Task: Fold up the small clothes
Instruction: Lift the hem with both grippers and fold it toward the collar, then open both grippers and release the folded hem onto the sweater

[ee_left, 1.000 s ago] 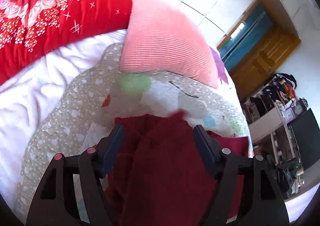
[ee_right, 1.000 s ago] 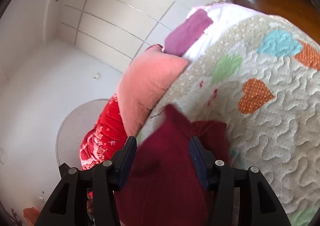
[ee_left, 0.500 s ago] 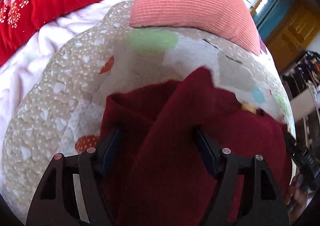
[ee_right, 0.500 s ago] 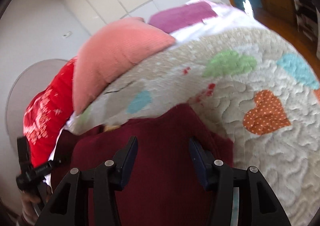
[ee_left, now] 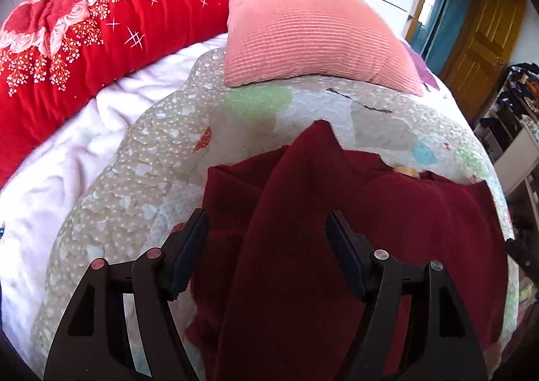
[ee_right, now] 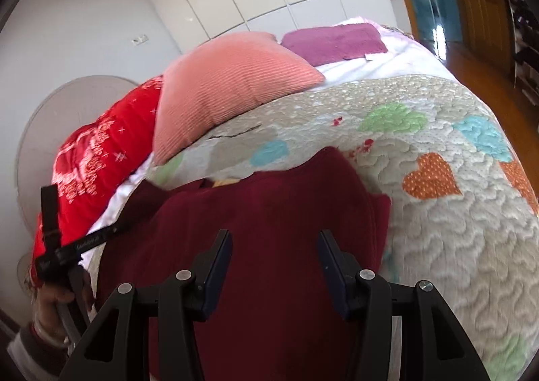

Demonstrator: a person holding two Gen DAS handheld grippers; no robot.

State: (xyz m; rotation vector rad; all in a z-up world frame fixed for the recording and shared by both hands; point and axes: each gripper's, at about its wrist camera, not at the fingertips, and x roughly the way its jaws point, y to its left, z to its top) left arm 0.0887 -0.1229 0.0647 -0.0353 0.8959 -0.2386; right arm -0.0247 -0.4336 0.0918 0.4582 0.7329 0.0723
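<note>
- Work surface: a quilted bedspread [ee_right: 454, 246] with coloured hearts, covering the bed. A pink ribbed pillow [ee_left: 303, 33] lies at its far edge, with a red floral quilt [ee_left: 84, 44] beside it.
- Task item: a dark red garment [ee_left: 387, 222] lies on the bedspread, spread between both tools. In the left wrist view, one raised fold of the cloth runs up between the fingers and ends in a peak near the middle of the bedspread.
- Left gripper [ee_left: 267, 239]: we see the jaws standing well apart. The raised fold passes between them, but the pads do not press on it. We judge that it has no firm hold.
- Right gripper [ee_right: 274, 259]: the jaws stand wide, with the garment [ee_right: 269, 212] lying under and between them. No pinch is visible.
- In the right wrist view, the person's left hand [ee_right: 55, 306] appears at the lower left edge, holding the other tool.
- Step in hand: we judge this to be an early fold. The garment looks doubled over in part, but its edges are uneven and one layer is bunched.
- Next move: we expect each tool to close on a near edge or corner, then carry it across to meet the far edge. Both layers should be taken together, and the raised ridge flattened first.
</note>
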